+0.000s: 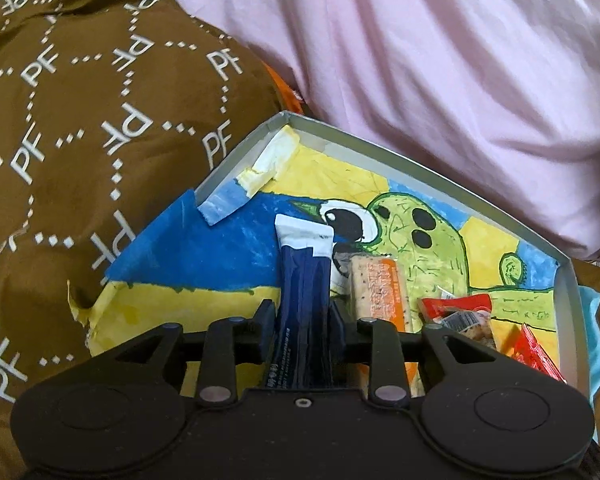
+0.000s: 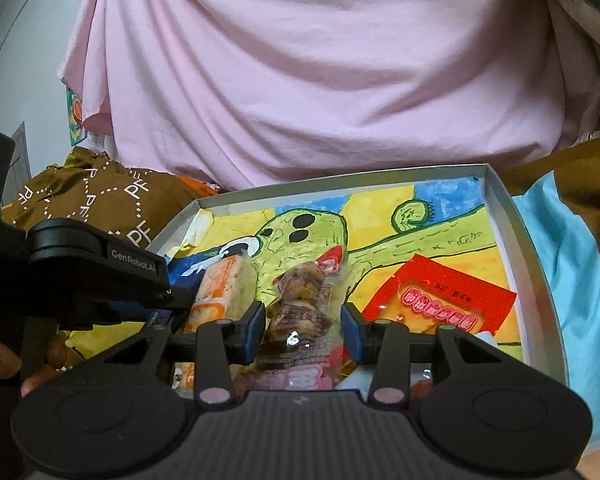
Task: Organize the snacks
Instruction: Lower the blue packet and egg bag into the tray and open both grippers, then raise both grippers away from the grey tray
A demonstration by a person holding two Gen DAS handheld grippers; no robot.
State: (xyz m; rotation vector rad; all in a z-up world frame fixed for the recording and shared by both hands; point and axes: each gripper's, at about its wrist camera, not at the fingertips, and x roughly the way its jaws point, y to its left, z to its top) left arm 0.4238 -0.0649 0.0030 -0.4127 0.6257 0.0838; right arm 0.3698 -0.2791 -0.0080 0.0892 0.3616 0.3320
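Observation:
A shallow grey box [image 1: 380, 152] lined with a yellow, blue and green drawing holds the snacks. My left gripper [image 1: 302, 316] is shut on a navy blue stick packet [image 1: 302, 276] with a white end, held just above the box's near left part. Next to it lie an orange-and-white snack bar [image 1: 380, 292] and a clear packet with red ends [image 1: 464, 316]. My right gripper [image 2: 303, 330] is open, its fingers on either side of that clear brown-snack packet [image 2: 304, 296]; they do not pinch it. A red flat packet [image 2: 440, 304] lies to its right.
A brown quilt printed with "PF" [image 1: 80, 140] surrounds the box. A person in a pink shirt [image 2: 320, 80] sits right behind the box's far edge. Light blue cloth [image 2: 572, 272] lies by the box's right wall. The left gripper's body [image 2: 92, 276] sits at the left in the right wrist view.

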